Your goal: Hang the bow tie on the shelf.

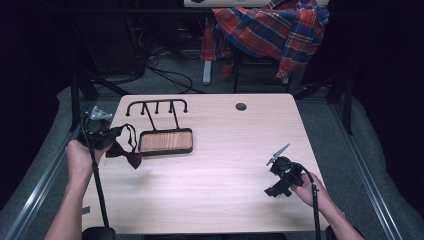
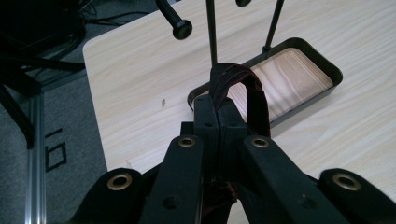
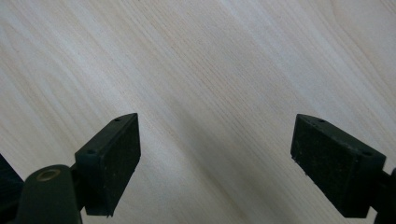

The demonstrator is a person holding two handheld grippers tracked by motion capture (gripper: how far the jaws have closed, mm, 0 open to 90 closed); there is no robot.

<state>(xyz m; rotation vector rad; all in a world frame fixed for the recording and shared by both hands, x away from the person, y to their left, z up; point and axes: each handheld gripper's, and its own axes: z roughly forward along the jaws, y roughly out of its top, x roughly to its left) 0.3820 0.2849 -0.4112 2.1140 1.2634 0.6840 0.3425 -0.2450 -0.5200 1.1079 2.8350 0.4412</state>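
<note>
A dark red-brown bow tie (image 1: 128,156) hangs at the table's left edge, and its strap (image 2: 256,95) loops up out of my left gripper (image 2: 218,106). That gripper (image 1: 101,138) is shut on the strap, just left of a black hook stand (image 1: 157,106). The stand rises from a black tray with a wooden floor (image 1: 165,151). In the left gripper view the tray's rim (image 2: 334,71) and one round hook tip (image 2: 181,29) lie just beyond the jaws. My right gripper (image 1: 276,189) hovers low at the front right. It is open (image 3: 215,158) with bare table between its pads.
The pale wooden table (image 1: 220,165) has a round cable hole (image 1: 241,106) near its far edge. Behind it a plaid shirt (image 1: 272,30) drapes over a chair, with cables (image 1: 170,75) on the floor. Metal frame rails run along both sides.
</note>
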